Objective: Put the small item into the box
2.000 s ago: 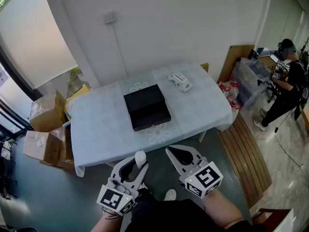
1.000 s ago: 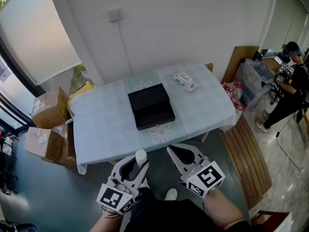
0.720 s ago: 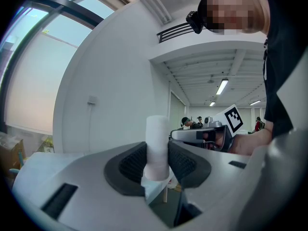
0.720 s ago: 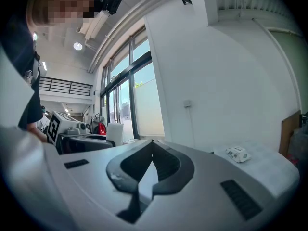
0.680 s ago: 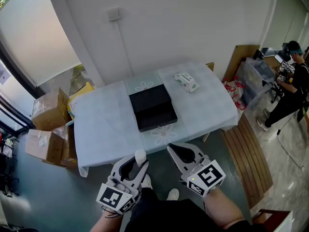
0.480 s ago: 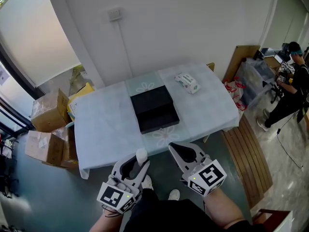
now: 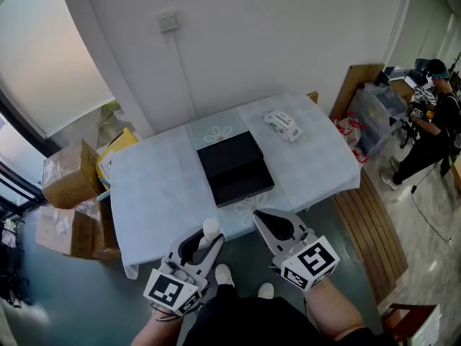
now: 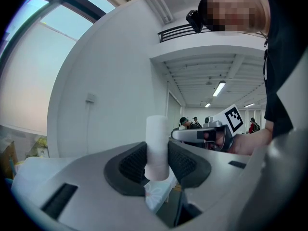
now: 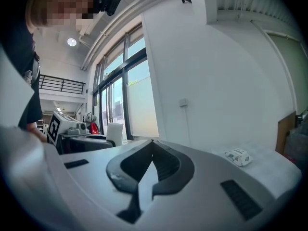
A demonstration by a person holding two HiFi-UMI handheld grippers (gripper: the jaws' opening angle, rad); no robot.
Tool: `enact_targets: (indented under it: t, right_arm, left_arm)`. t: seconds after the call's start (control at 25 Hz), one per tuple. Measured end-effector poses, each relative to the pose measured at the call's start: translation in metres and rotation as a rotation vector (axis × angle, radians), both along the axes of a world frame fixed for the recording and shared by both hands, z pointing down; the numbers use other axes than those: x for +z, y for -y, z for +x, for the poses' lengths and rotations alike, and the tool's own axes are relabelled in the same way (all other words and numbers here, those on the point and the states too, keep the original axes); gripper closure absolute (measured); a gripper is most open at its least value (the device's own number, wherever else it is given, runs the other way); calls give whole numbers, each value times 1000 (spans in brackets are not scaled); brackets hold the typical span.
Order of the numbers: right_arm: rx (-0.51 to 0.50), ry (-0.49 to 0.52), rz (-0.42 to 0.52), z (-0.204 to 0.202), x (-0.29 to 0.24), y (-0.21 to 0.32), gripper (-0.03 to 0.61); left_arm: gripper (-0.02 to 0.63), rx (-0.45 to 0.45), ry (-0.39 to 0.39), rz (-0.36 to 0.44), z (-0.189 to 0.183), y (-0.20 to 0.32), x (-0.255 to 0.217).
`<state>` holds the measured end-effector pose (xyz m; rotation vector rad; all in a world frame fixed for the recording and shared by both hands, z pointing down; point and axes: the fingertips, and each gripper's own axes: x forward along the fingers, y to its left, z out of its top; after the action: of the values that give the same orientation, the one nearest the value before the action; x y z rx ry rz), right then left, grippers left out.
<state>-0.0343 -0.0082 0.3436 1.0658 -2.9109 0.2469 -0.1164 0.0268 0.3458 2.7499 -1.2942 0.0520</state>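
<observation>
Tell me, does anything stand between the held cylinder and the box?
Nothing visible does. The left gripper holds the cylinder short of the table; its near strip before the box is bare. The packet sits far right.

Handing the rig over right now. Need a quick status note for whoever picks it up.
Left gripper: shut on the small white cylinder, which is held upright.
Right gripper: shut, empty.
Black box: in the middle of the table. A white packet lies apart from it, toward the far right corner.
Done: the cylinder is picked up.
Left: both grippers are short of the table's near edge. Carry the cylinder over the box and release it inside.
</observation>
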Motion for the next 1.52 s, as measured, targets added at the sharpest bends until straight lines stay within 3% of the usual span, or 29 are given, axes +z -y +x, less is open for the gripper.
enact_targets:
  t: [0.6, 0.92, 1.52]
  right_arm:
    - [135, -40, -58, -30, 24, 58, 569]
    - [217, -45, -63, -40, 30, 75, 569]
    - [273, -41, -75, -10, 37, 87, 569]
  left_arm:
    - [476, 74, -50, -63, -50, 70, 29]
    - [476, 122, -26, -80, -73, 99, 43]
    - [476, 167, 42, -132, -46, 128, 77]
